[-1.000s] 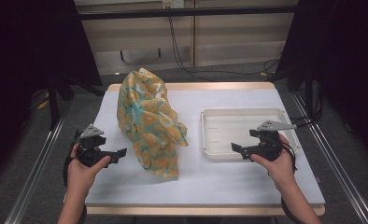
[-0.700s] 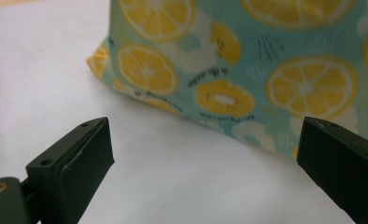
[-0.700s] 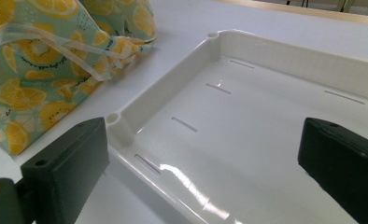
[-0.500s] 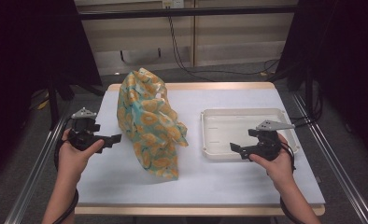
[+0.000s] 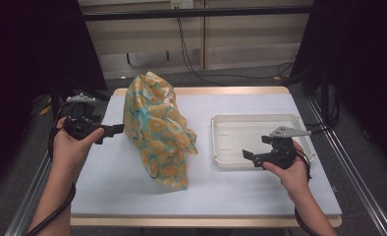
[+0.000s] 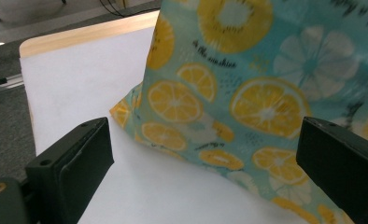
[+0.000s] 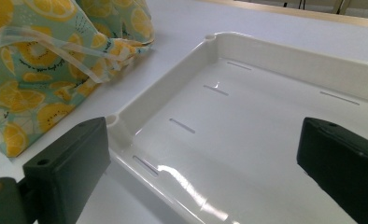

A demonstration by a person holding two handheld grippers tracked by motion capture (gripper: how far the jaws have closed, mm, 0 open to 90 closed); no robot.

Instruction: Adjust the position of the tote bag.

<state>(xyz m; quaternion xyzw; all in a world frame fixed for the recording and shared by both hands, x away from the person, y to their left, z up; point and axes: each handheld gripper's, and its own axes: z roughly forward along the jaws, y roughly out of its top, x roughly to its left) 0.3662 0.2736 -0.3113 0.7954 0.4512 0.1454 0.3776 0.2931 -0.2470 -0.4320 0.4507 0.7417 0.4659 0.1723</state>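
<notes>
1. Hands come in from the near edge of the table [image 5: 132, 206], each holding a pair of tongs; the table top is covered in white with a wooden rim.
2. Right tongs [image 5: 256, 150] sit closest to the person, over the near edge of a white tray [image 5: 231, 123]. Their jaws stand wide apart with nothing between them, pointing left toward the bag. In the right gripper view the tray [image 7: 285, 60] spreads between the two black jaws, shiny and bare, with short slots in its floor.
3. Left tongs [image 5: 117, 130] are held farther out, above the left edge of the table, with the jaws pointing right. Their jaws are also spread and hold nothing.
4. Bag [image 5: 154, 128], of teal cloth printed with orange and lemon slices, stands slumped in the middle of the table, between the two pairs of tongs. The left tongs' tips are just beside its left side; whether they touch it I cannot tell. In the left gripper view the bag [image 6: 247, 93] rises close ahead of the open jaws, its lower edge resting on the white cover.
5. Right tongs are well apart from the bag, with the tray's left rim between them. In the right gripper view the bag [image 7: 42, 60] lies beyond the left jaw, a pale drawstring looped across it.
6. Farthest back, the bag's top leans toward the far left corner of the table.
</notes>
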